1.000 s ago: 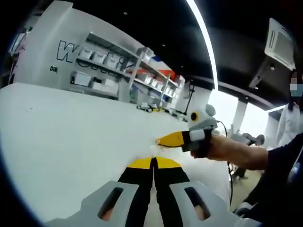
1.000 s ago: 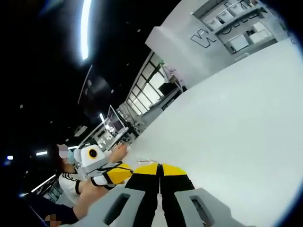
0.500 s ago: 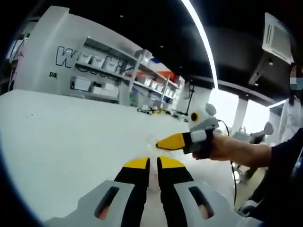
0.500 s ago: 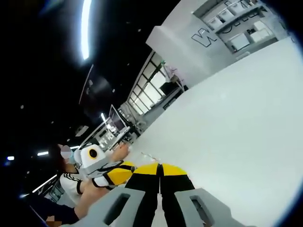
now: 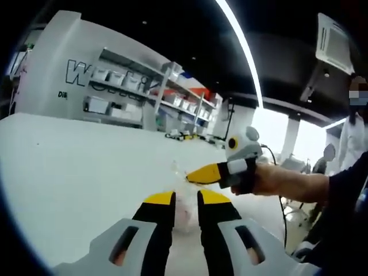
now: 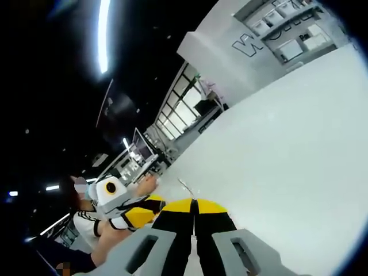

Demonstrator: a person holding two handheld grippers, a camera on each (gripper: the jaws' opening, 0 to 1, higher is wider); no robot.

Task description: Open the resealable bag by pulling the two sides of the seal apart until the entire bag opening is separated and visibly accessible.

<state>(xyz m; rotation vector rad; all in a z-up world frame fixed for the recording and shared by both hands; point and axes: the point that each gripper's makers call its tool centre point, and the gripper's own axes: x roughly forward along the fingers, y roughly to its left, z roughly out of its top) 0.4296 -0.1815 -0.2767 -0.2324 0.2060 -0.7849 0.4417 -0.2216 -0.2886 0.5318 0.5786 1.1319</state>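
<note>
One clear resealable bag point(image 5: 185, 198) lay low over the white table point(image 5: 69, 167), hard to make out: thin, see-through, w/ a pale pinkish patch between the left gripper's jaws. Its glinting top edge rose to the yellow tip of the right gripper point(image 5: 198, 174), seen coming in from the right in the left gripper view. In the right gripper view, a thin shiny sliver of the bag point(image 6: 185, 187) stuck up just beyond the right gripper point(image 6: 194, 204), whose jaws stood pressed together, apparently pinching one side of the seal. The left gripper point(image 5: 186, 198) had its jaws narrowly parted w/ the bag film showing in the gap; no firm grip there, judging by the gap.

Step in hand, as I judged it: get a fresh bite on the opposite lip. To do it well, the left jaws should close on one layer only, right at the seal, then pull straight away from the right gripper, steady, not jerky, so the film wouldn't slip or tear.

Beyond: shelves point(image 5: 132, 86) along the back wall, and a person point(image 5: 351, 144) standing at far right.
</note>
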